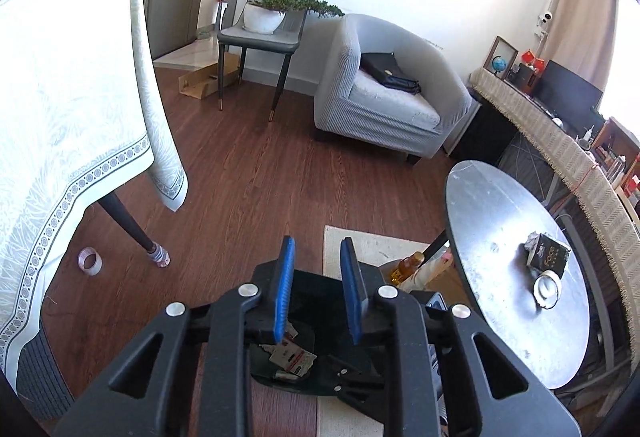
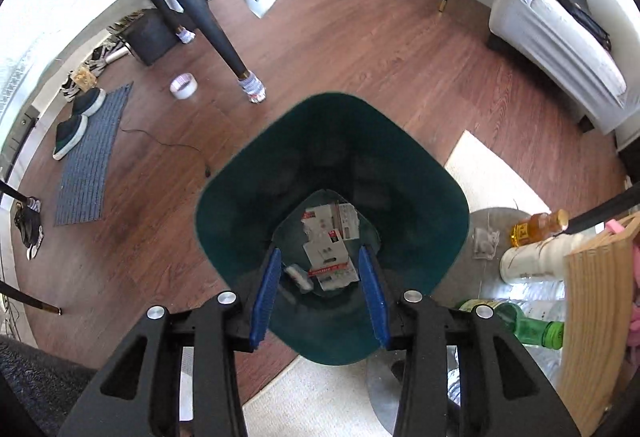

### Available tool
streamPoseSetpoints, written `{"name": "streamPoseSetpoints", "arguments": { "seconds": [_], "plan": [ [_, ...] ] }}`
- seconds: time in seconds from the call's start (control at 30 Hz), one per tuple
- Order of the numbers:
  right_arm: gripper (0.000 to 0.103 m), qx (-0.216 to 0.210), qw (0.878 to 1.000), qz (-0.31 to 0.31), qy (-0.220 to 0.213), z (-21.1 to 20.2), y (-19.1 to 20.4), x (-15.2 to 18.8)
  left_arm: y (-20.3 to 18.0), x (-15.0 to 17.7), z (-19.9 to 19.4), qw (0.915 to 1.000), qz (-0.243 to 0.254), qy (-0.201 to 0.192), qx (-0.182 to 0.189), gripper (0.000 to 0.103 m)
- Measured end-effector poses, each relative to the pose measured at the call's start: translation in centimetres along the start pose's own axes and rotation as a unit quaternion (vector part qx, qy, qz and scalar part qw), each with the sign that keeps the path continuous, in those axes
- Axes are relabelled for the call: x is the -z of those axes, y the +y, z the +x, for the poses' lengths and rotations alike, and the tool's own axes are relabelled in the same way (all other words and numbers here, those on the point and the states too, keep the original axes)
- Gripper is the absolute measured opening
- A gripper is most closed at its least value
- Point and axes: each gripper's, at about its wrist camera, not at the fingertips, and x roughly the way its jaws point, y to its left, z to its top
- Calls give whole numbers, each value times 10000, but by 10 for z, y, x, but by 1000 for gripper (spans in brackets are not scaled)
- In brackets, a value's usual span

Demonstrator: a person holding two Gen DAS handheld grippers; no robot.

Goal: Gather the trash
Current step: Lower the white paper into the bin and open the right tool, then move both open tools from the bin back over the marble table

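A dark green trash bin [image 2: 248,173] stands on the wood floor, with torn paper packaging [image 2: 330,241] and a small white tube [image 2: 298,277] at its bottom. My right gripper [image 2: 320,265] hangs open and empty over the bin's mouth. My left gripper [image 1: 318,253] is open and empty above the same bin [image 1: 304,377], where scraps [image 1: 292,357] show. On the round grey table [image 1: 500,237] to the right lie a black carton [image 1: 548,255] and a white ring-shaped piece [image 1: 547,291].
A tape roll [image 2: 183,85] lies on the floor by a table leg [image 2: 224,45]. Bottles [image 2: 536,229] and a wooden stand [image 2: 596,317] crowd the right. A tablecloth-covered table [image 1: 60,117], a chair [image 1: 264,37] and an armchair [image 1: 384,93] stand around.
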Motion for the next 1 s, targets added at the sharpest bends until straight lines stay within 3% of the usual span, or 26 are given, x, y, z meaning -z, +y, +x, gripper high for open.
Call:
{"name": "streamPoseSetpoints", "arguments": {
  "seconds": [0.37, 0.6, 0.77, 1.0],
  "plan": [
    [42, -243, 9970, -169, -715, -62, 10, -7, -20, -12, -24, 9993, 51, -363, 83, 24],
    [42, -319, 9911, -179, -1277, -114, 4, -3, -25, -19, -37, 9980, 6, -612, -128, 24],
    [39, -173, 9848, -93, -1727, -157, -14, 4, -38, -20, -43, 9971, -25, -753, -104, 26],
    [39, 146, 9756, 262, -2176, -206, -61, 25, -78, -15, -33, 9972, 204, -707, 121, 38]
  ]
}}
